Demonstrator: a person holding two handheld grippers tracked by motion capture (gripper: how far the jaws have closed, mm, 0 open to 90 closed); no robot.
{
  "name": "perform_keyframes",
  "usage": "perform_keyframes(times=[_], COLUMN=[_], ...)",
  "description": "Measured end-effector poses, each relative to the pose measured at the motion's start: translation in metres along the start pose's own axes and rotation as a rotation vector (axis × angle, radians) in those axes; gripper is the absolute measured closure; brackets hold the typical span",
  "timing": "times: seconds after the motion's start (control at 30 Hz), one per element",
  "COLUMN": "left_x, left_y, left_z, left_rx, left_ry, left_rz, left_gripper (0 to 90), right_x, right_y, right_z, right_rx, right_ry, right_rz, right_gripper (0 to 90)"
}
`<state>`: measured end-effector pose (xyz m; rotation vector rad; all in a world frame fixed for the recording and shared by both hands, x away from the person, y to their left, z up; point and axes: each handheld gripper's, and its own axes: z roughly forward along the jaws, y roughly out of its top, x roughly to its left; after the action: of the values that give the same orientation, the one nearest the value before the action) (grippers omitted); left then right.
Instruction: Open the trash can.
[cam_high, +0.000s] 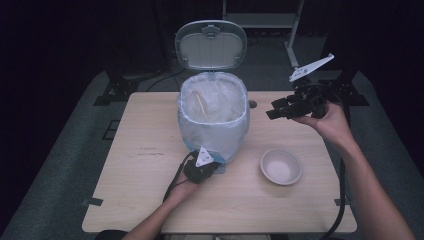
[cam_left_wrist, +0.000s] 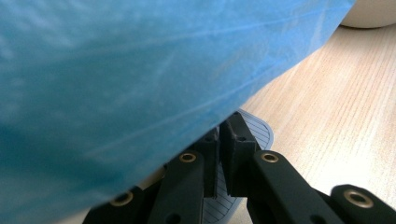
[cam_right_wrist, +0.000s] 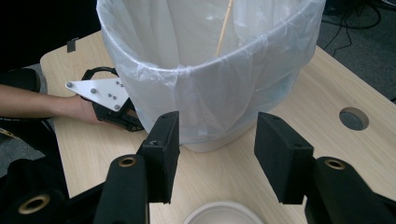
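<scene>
Pedal (cam_left_wrist: 254, 128) of the bin (cam_high: 214, 117), frame centre in the high view, is being pressed by the left gripper (cam_high: 207, 162). Left gripper view: jaws together on it beneath blue liner. Right gripper view: the right gripper (cam_right_wrist: 217, 156) is hanging apart, empty, over the bowl (cam_right_wrist: 224, 215); slipping off the pedal could be dropping the lid (cam_high: 211, 45).

A white pedal bin (cam_high: 214, 131) stands upright mid-table with its lid (cam_high: 210, 45) swung open. A clear plastic liner (cam_right_wrist: 205, 88) drapes over its rim; a thin wooden stick (cam_high: 202, 106) leans inside.
</scene>
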<state>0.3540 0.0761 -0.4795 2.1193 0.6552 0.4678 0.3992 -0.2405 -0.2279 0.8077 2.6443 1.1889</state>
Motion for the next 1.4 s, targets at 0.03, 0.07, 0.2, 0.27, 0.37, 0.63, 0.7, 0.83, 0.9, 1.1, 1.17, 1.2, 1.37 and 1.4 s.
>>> perform_keyframes(times=[0.03,0.07,0.2,0.27,0.37,0.63,0.7,0.83,0.9,1.1,1.17,1.2,1.37,1.4], left_x=[0.000,0.000,0.000,0.000,0.000,0.000,0.000,0.000,0.000,0.000,0.000,0.000,0.000,0.000], left_y=[0.000,0.000,0.000,0.000,0.000,0.000,0.000,0.000,0.000,0.000,0.000,0.000,0.000,0.000], left_z=[0.000,0.000,0.000,0.000,0.000,0.000,0.000,0.000,0.000,0.000,0.000,0.000,0.000,0.000], left_rx=[0.000,0.000,0.000,0.001,0.001,0.001,-0.001,0.001,0.000,-0.001,-0.001,-0.001,-0.001,-0.001], left_ry=[0.000,0.000,0.000,0.001,0.002,0.001,0.002,0.001,0.001,0.001,0.000,0.000,0.000,0.000], left_rz=[0.000,0.000,0.000,0.000,0.001,0.000,-0.001,-0.001,-0.001,-0.001,-0.002,-0.002,-0.002,-0.002], left_gripper=[86.2,86.3,86.2,86.2,86.2,86.3,86.3,86.3,86.2,86.2,86.2,86.3,86.3,86.3], right_x=[-0.001,-0.001,-0.002,-0.004,-0.005,-0.006,-0.006,-0.005,-0.005,-0.006,-0.006,-0.006,-0.004,-0.004], right_y=[-0.003,-0.005,-0.010,-0.015,-0.021,-0.034,-0.037,-0.043,-0.046,-0.056,-0.059,-0.059,-0.066,-0.066], right_z=[0.000,0.000,-0.001,-0.001,-0.002,0.001,0.002,0.003,0.004,0.006,0.006,0.006,0.007,0.007], right_rx=[0.001,0.002,0.004,0.005,0.008,0.013,0.012,0.008,0.009,0.002,0.001,0.001,-0.003,-0.003], right_ry=[0.000,-0.001,-0.002,-0.002,-0.002,0.010,0.013,0.022,0.025,0.031,0.032,0.032,0.030,0.030], right_rz=[0.002,0.002,0.014,0.019,0.021,0.030,0.027,0.030,0.032,0.034,0.038,0.038,0.032,0.032], right_gripper=[48.9,48.7,48.3,48.1,47.6,45.8,45.7,45.4,45.3,44.5,44.1,44.1,42.8,42.8])
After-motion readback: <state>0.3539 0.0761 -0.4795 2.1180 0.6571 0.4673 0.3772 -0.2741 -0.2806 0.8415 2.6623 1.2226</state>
